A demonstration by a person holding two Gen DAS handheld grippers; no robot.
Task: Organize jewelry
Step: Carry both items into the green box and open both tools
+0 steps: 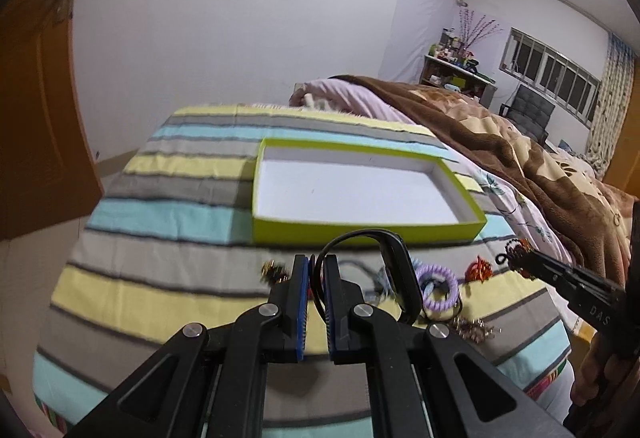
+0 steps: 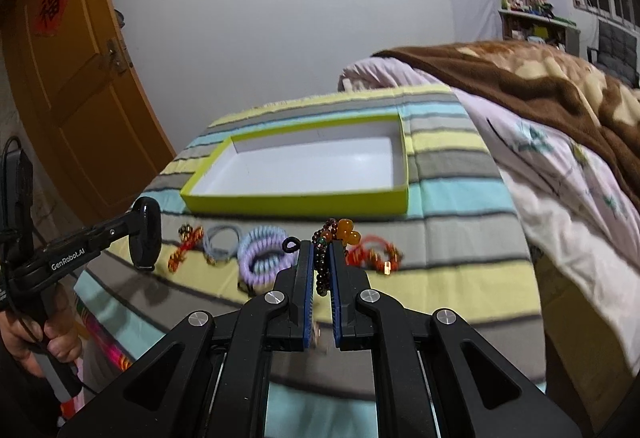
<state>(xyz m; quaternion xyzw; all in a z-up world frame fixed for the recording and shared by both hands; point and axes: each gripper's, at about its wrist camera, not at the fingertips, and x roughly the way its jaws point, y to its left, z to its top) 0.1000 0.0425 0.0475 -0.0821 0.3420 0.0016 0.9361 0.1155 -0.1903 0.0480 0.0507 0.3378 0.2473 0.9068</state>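
We count one green tray [image 2: 296,204], frame centre; left gripper [image 1: 316,262] grasping one black band [image 1: 404,278]; right gripper [image 2: 321,248] clamping one beaded bracelet [image 2: 322,270].

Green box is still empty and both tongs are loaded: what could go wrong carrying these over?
1. The left tongs pinch only the thin strap of the black wristband; its heavy body hangs to one side and could swing or slip out.
2. The bead bracelet in the right tongs dangles loose, so it may snag the purple coil hair tie lying just beside it.
3. The green box has low walls on soft bedding; a bump could shift it.
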